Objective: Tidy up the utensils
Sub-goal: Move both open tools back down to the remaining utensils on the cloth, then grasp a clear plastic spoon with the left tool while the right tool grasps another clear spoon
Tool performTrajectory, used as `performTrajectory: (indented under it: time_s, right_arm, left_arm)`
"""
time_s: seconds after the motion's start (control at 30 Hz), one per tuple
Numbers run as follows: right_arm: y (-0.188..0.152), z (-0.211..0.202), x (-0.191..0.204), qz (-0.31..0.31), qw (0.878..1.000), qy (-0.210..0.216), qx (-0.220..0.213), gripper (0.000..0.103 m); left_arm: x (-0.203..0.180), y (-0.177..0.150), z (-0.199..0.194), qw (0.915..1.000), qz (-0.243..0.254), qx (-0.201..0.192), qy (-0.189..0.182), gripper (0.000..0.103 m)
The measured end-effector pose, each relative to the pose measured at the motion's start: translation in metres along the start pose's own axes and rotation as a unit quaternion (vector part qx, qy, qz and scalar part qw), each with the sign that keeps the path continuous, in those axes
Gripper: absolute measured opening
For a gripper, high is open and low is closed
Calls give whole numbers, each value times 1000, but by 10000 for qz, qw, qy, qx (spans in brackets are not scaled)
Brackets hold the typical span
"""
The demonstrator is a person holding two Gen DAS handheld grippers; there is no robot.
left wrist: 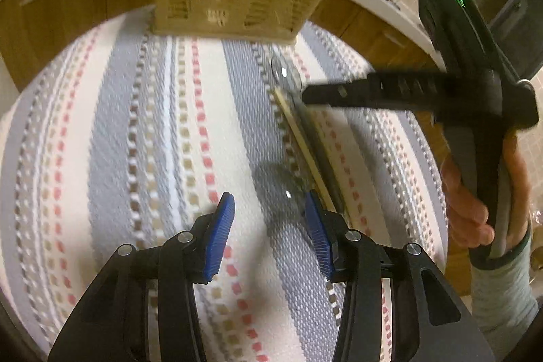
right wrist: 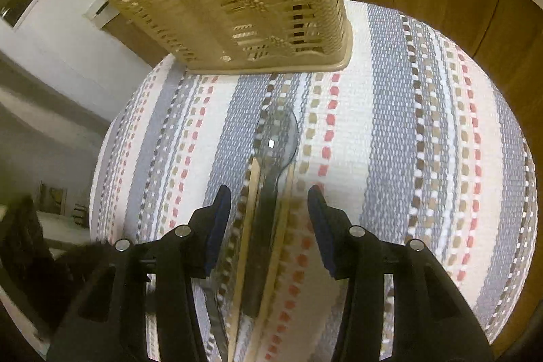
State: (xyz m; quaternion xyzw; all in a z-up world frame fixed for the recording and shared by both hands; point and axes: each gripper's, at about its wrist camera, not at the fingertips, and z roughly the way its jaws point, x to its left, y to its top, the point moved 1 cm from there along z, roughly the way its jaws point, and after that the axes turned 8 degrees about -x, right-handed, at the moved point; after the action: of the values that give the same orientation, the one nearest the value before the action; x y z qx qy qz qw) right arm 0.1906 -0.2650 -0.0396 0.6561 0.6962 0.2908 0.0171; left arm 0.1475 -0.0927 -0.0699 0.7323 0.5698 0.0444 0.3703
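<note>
A beige slotted caddy (right wrist: 244, 5) stands upright at the top centre of the right wrist view, on the far part of a striped cloth (right wrist: 390, 124); it looks like the place the utensils are meant to go. Below it, in the middle of the frame, lie a clear spoon (right wrist: 276, 134), bowl toward the caddy, and two chopsticks (right wrist: 249, 209) flanking its handle, all running down toward the camera. Lying side by side like that, they can probably be taken as one bundle.

The right gripper (right wrist: 269, 216) straddles the bundle low over the cloth, jaws spread wide with nothing between the pads (right wrist: 220, 226) touching them. In the left wrist view it reaches in from the right of the frame, level and pointing left, with the hand (left wrist: 471, 202) wrapped around its grip at the right edge.

The left gripper (left wrist: 269, 226) hovers at the bottom centre of its own view, jaws apart and empty, just left of the near ends of the chopsticks.
</note>
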Motion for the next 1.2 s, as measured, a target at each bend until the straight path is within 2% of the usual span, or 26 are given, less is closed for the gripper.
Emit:
performTrajectory:
  time_s: [0.13, 0.4, 0.7, 0.83, 0.87, 1.0, 1.13, 1.2]
  right_arm:
    - [6, 7, 8, -125, 9994, -309, -85, 44]
    - [17, 25, 9, -93, 9988, -487, -30, 44]
    - [26, 40, 22, -295, 9968, -740, -23, 44]
    - [25, 45, 30, -506, 9946, -904, -14, 42]
    - [24, 48, 33, -575, 9933, -998, -16, 38]
    - [25, 51, 33, -590, 9934, -986, 23, 32]
    - [26, 50, 26, -513, 9952, -831, 55, 30]
    - [25, 49, 27, -533, 9951, -830, 58, 30]
  left_arm:
    - [-8, -10, 6, 9999, 83, 84, 85, 41]
    - [-29, -16, 14, 9966, 552, -31, 618, 41]
    - [-58, -22, 35, 9879, 1064, 22, 1129, 46]
    - [-60, -19, 34, 9801, 1413, 16, 1392, 40]
    - [-61, -19, 34, 9795, 1462, 31, 1385, 39]
    - [-52, -14, 30, 9786, 1588, 115, 1303, 24]
    - [-23, -4, 22, 9816, 1532, 156, 1130, 23]
    - [-12, 2, 19, 9858, 1415, 212, 884, 22]
